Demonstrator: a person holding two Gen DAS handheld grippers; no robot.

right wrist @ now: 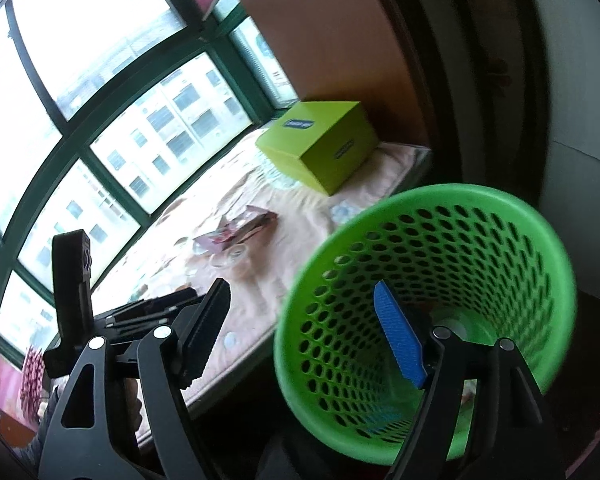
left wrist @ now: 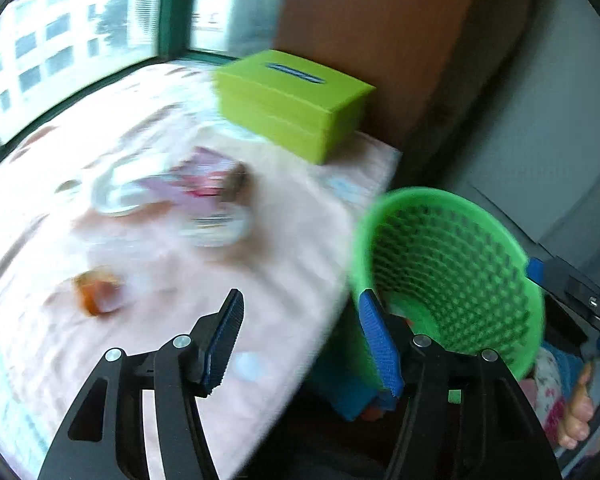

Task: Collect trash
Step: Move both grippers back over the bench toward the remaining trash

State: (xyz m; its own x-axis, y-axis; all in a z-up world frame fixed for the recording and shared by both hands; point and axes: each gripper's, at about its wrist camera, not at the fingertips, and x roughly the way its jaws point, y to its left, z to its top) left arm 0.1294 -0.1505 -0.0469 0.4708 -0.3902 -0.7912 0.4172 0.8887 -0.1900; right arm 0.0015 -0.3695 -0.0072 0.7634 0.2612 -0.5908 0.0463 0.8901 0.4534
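Observation:
A green perforated trash basket [left wrist: 460, 272] is tilted at the table's right edge; it also fills the right wrist view [right wrist: 460, 280]. My right gripper [right wrist: 300, 332] is open, with its right finger [right wrist: 400, 336] inside the basket and its left finger outside the rim; whether it grips the rim I cannot tell. My left gripper [left wrist: 300, 344] is open and empty over the table edge. Trash lies on the pink cloth: a purple-pink wrapper [left wrist: 204, 180] [right wrist: 244, 228], clear plastic cups [left wrist: 216, 224] and an orange scrap [left wrist: 98, 290].
A lime-green tissue box [left wrist: 296, 104] [right wrist: 320, 144] stands at the table's far right corner. Windows run along the table's left side. A brown wall and a dark door frame lie behind. The left gripper's body [right wrist: 72, 300] shows at left in the right wrist view.

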